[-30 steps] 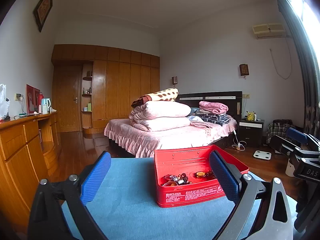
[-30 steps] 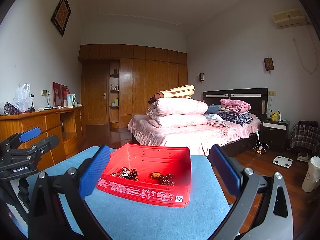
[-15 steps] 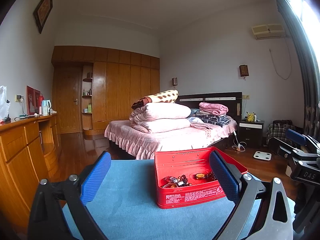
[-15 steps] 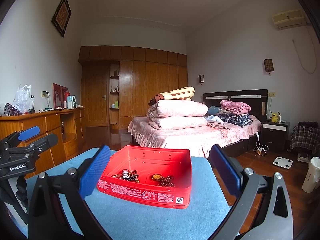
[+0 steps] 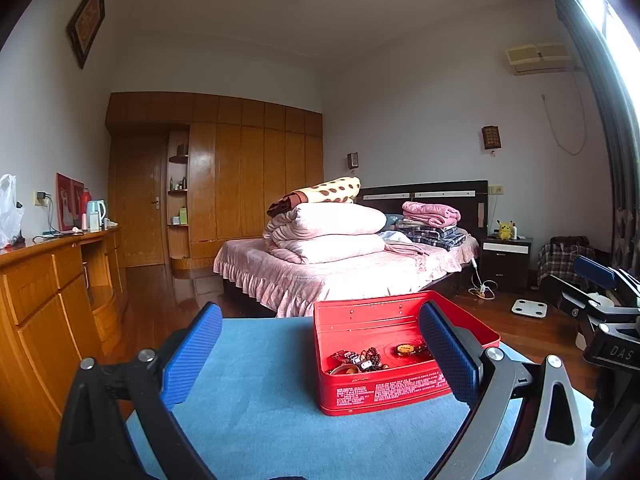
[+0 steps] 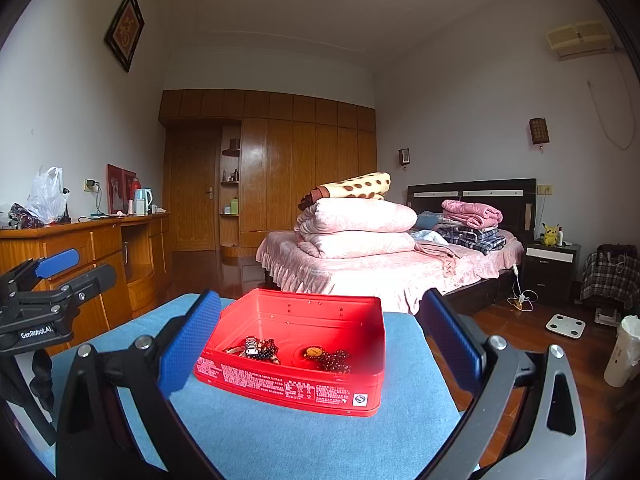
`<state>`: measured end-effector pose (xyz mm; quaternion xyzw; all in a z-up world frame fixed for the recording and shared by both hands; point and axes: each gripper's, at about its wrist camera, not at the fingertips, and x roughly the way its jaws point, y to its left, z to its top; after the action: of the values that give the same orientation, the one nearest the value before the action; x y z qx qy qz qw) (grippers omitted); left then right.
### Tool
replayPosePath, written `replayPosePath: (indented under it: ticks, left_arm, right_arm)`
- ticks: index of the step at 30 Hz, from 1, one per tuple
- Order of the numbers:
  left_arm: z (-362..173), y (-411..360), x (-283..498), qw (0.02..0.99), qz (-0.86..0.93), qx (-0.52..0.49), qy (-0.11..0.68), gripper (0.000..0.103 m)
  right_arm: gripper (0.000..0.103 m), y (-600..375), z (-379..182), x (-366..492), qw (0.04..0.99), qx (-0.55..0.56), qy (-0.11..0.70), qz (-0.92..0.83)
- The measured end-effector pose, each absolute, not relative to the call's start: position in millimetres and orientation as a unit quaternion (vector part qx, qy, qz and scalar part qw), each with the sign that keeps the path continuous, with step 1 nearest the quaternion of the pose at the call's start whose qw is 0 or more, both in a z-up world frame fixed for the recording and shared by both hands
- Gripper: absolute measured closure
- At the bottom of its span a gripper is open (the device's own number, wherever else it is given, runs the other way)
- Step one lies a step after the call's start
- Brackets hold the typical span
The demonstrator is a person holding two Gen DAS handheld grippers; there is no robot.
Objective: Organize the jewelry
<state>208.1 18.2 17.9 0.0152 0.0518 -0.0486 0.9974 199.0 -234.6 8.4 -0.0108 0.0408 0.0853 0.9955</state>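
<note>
A red tin box [image 5: 384,390] [image 6: 288,384] stands open on a blue cloth-covered table [image 5: 256,412] [image 6: 280,436]. Inside lie bead bracelets [image 5: 360,358] [image 6: 262,350], an amber pendant [image 5: 404,349] [image 6: 314,351] and dark red beads [image 6: 336,360]. My left gripper [image 5: 320,356] is open and held a little short of the box, to its left; the box's right side sits behind the right finger. My right gripper [image 6: 316,352] is open too, with the box seen between its blue pads, which hold nothing. Each gripper shows at the edge of the other's view.
Behind the table is a bed [image 6: 384,268] piled with folded quilts. A wooden sideboard [image 5: 44,292] runs along the left wall. A white bin [image 6: 622,352] and a scale [image 6: 566,325] are on the wood floor at the right.
Both views have drifted only slightly; the box sits a touch lower in the left wrist view. Neither gripper's opening has changed.
</note>
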Motion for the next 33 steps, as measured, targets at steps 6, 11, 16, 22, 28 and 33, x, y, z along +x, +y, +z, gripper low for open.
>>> replayPosePath:
  ticks: [6, 11, 16, 22, 28, 33]
  left_arm:
    - [18.2, 17.7, 207.6, 0.997, -0.049, 0.014, 0.052, 0.006]
    - [18.2, 17.8, 207.6, 0.997, -0.049, 0.014, 0.052, 0.006]
    - [18.1, 17.3, 207.0, 0.997, -0.048, 0.015, 0.052, 0.006]
    - [18.1, 17.3, 207.0, 0.997, -0.048, 0.015, 0.052, 0.006]
    - [18.6, 18.9, 208.6, 0.997, -0.047, 0.011, 0.056, 0.006]
    - [18.6, 19.9, 208.9, 0.997, -0.047, 0.009, 0.056, 0.006]
  right_arm:
    - [0.006, -234.1, 8.0, 198.9, 0.995, -0.011, 0.041, 0.085]
    - [0.006, -234.0, 8.3, 199.1, 0.995, -0.011, 0.041, 0.086]
    - [0.006, -233.6, 8.0, 199.2, 0.995, -0.012, 0.042, 0.086]
    - [0.006, -232.5, 5.9, 199.5, 0.995, -0.013, 0.043, 0.085]
    - [0.006, -231.8, 2.8, 199.8, 0.995, -0.016, 0.045, 0.084]
    - [0.006, -232.1, 2.3, 200.2, 0.995, -0.015, 0.046, 0.084]
